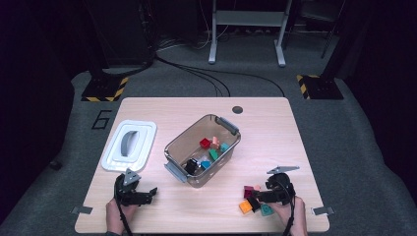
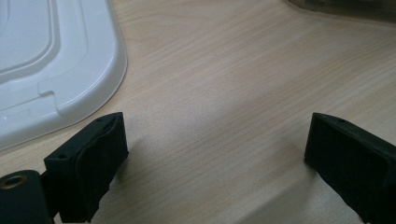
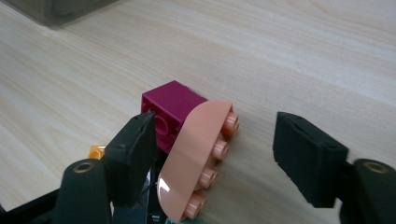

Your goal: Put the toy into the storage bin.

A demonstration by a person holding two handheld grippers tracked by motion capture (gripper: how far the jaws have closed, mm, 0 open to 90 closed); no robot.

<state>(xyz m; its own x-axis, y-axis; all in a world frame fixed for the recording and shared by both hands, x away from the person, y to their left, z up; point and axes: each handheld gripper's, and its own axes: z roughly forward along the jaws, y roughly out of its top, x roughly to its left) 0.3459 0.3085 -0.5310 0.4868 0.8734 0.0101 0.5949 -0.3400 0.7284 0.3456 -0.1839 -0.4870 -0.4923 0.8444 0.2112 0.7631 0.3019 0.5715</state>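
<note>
With its jaws set either side of a peach curved brick (image 3: 198, 163), the right hand-held gripper (image 1: 259, 195) hovers low over a small cluster of toy bricks at about five o'clock on the bench (image 1: 265, 123); the pads stand apart from the brick and nothing is yet clamped. The peach piece lies on its side, studs facing the right-hand jaw, touching a magenta brick (image 3: 170, 114) just behind it, with an orange brick (image 1: 245, 207) and a teal brick (image 1: 267, 210) close by. At seven o'clock the left hand-held gripper (image 1: 140, 194) rests released and empty on bare wood, just below the white lid (image 1: 130, 145). A clear bin (image 1: 202, 150) at the centre already holds several coloured bricks. The step in hand appears to be picking up the peach brick for the bin; the next move likely calls for closing squarely on it without dragging the magenta neighbour, then lifting towards eleven o'clock over the bin's rim.
</note>
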